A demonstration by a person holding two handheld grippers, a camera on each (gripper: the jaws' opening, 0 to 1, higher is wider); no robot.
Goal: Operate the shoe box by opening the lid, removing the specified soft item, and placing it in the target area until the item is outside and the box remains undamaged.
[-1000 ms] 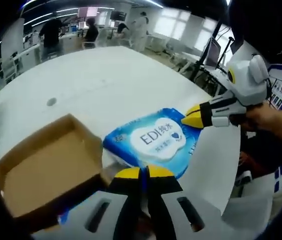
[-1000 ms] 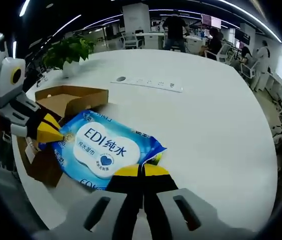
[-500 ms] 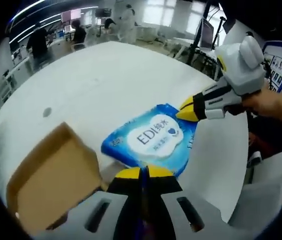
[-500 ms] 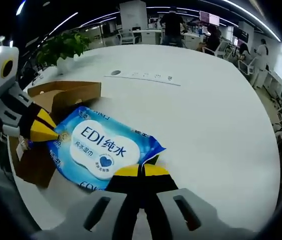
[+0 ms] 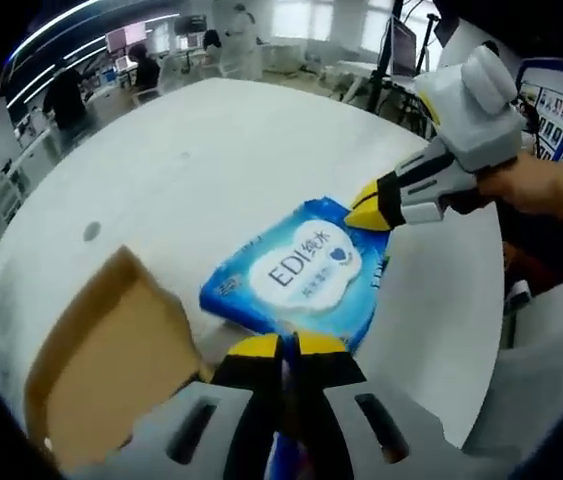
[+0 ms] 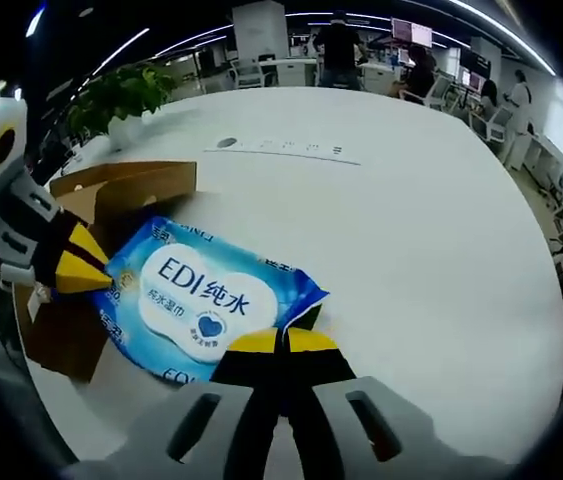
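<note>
Holding: blue pack of wet wipes [image 5: 301,275], pinched at opposite ends between both grippers, just above or on the white table [image 5: 211,150] near its edge, can't tell if it's touching.
Left gripper [image 5: 283,345]: jaws pressed together on the pack's near end; in the right gripper view it comes in from the left [image 6: 86,272], biting the pack's far corner.
Right gripper [image 6: 281,340]: jaws pinched on the other end of the pack; same story from the left gripper view, where it grips the corner [image 5: 366,212].
Box: cardboard shoe box [image 5: 111,360] sits open right beside the pack at the table's edge, lid flap up, looks undamaged.
Changed: over the last second the pack has barely shifted against the box, both grippers stay clamped, mostly the cameras tilted a bit.
Meaning: item is clearly outside the box, so I'd say it's basically down to setting it flat and letting go.
Around: potted plant [image 6: 126,95] on the far side, people at desks way back.
</note>
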